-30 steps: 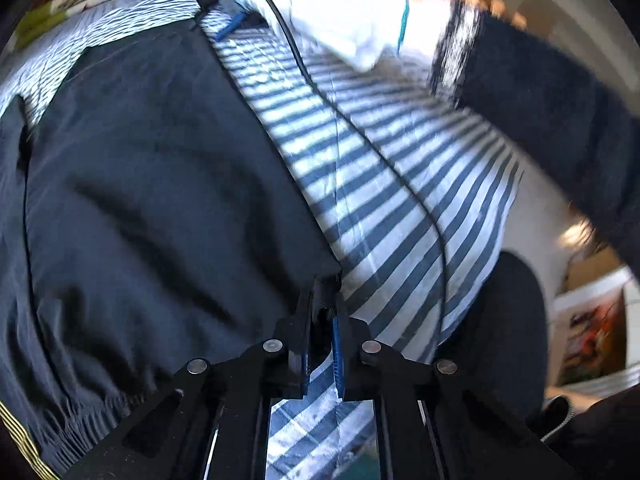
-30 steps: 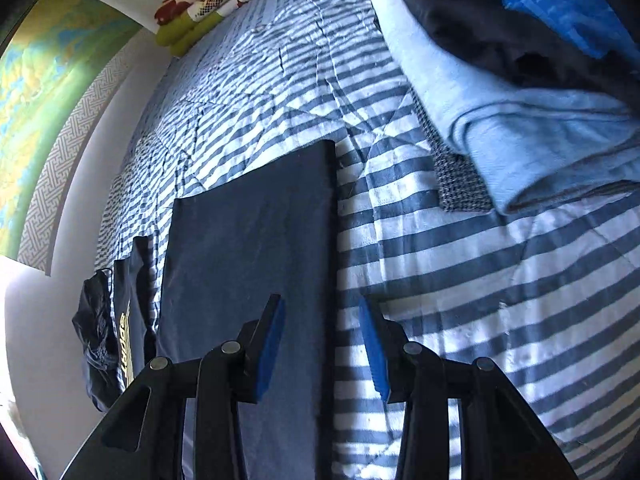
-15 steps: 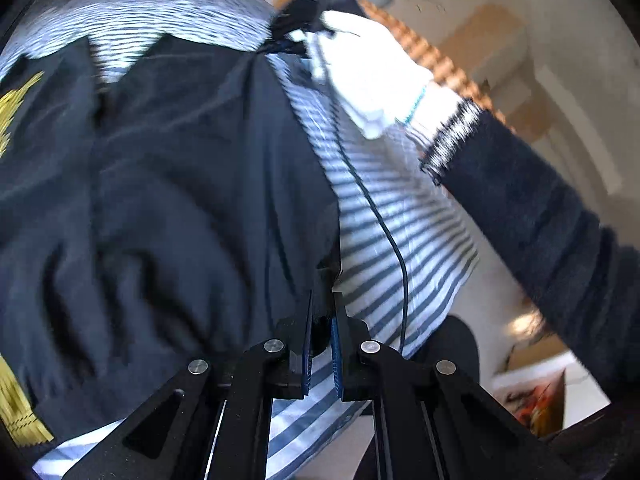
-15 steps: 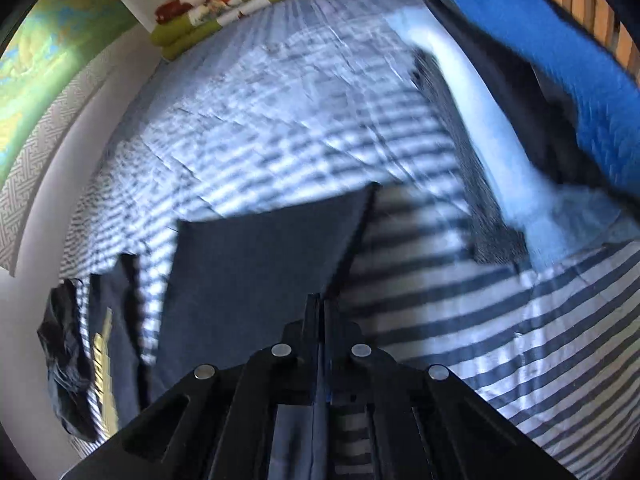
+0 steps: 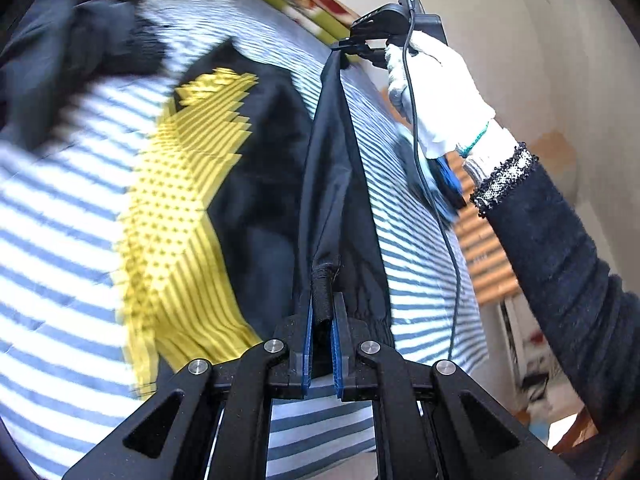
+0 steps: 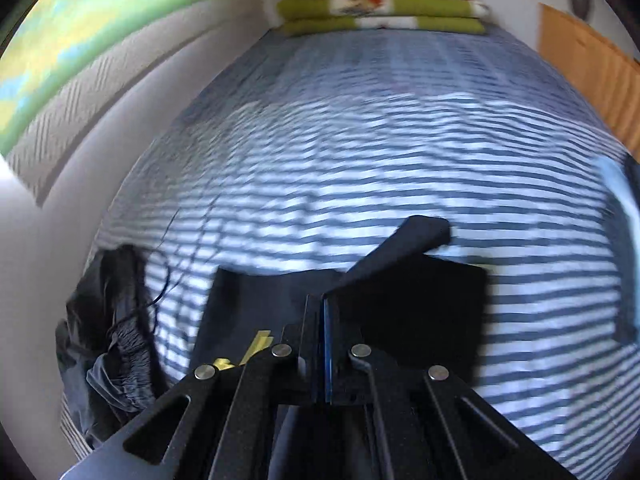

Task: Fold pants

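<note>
The left tongs are pinched tight on a bunched hem of the dark pants. The right tongs, whose jaws have just been closing, are clamped on the other end of the same raised edge; a gloved hand carries them. Between the two grips the edge hangs taut above the striped bed, while the rest of the pants, with their yellow panel, lies on the cover. The cloth looks thin, light and slick, so it will probably sag and slide; seams and hems give the surest hold. I count two tongs, one pair of pants, one crumpled dark garment near the wall and one stack of folded blankets at the bed's far end.
</note>
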Motion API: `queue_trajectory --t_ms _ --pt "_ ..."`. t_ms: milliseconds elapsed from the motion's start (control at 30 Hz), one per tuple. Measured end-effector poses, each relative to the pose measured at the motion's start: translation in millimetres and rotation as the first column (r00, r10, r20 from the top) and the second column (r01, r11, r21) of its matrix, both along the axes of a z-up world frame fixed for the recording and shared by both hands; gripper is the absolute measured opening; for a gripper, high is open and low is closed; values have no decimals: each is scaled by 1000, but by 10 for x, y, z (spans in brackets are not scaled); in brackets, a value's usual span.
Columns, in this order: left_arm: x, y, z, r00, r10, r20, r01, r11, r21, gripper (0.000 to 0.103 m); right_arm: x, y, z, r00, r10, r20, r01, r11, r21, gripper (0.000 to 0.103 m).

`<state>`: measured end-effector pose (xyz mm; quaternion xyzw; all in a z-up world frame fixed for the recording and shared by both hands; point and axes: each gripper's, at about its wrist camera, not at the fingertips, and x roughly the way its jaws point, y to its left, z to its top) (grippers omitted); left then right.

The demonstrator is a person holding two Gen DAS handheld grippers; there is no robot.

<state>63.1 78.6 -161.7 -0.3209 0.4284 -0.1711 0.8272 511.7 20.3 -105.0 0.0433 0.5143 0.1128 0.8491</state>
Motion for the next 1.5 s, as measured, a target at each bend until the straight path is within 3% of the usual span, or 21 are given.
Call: queue_trajectory --t_ms 100,233,333,567,667,733,800,867,1000,1133,1267,1400,1500 --pt "-103 224 -117 998 60 -25 -61 998 -28 7 57 577 -227 998 51 -21 -52 997 -50 2" --pt "-202 419 -237 993 108 -52 -111 992 -64 7 60 1013 -479 995 86 -50 -92 989 -116 2" --pt "-257 506 -324 989 130 -65 -135 987 -85 7 77 1173 -594 993 96 -64 -104 984 -142 2" --pt "-251 537 -292 988 140 -66 -143 988 -54 8 126 1470 -875 987 108 -117 -126 980 -154 2" --pt "-285 577 -291 988 141 -69 -145 988 -51 8 164 1493 -927 983 106 -149 -123 986 -111 3" --pt "-301 562 -281 987 137 -83 -141 989 -38 13 201 1511 -952 979 112 -171 -129 988 -90 7" --pt "-298 541 -267 986 131 -101 -136 990 -41 29 213 1514 -916 974 135 -182 -145 988 -45 15" --pt "-313 533 -239 985 142 -100 -144 989 -15 34 168 1477 -770 978 148 -145 -152 988 -19 19" --pt "-350 596 -124 984 157 -82 -156 988 16 35 19 1264 -392 976 194 -95 -188 980 66 20" --pt "-348 697 123 986 159 -41 -157 987 36 35 -421 709 -70 977 202 -62 -193 972 134 24" --pt "-171 749 365 989 149 -5 -148 984 96 41 -1036 267 -56 974 224 -43 -221 973 61 25" --pt "124 675 334 993 80 -88 -69 990 119 41 -1705 -46 -244 966 249 -75 -249 968 11 25" --pt "125 626 284 988 75 -138 -52 986 158 41 -2185 -164 -326 951 296 -89 -298 955 -10 25"
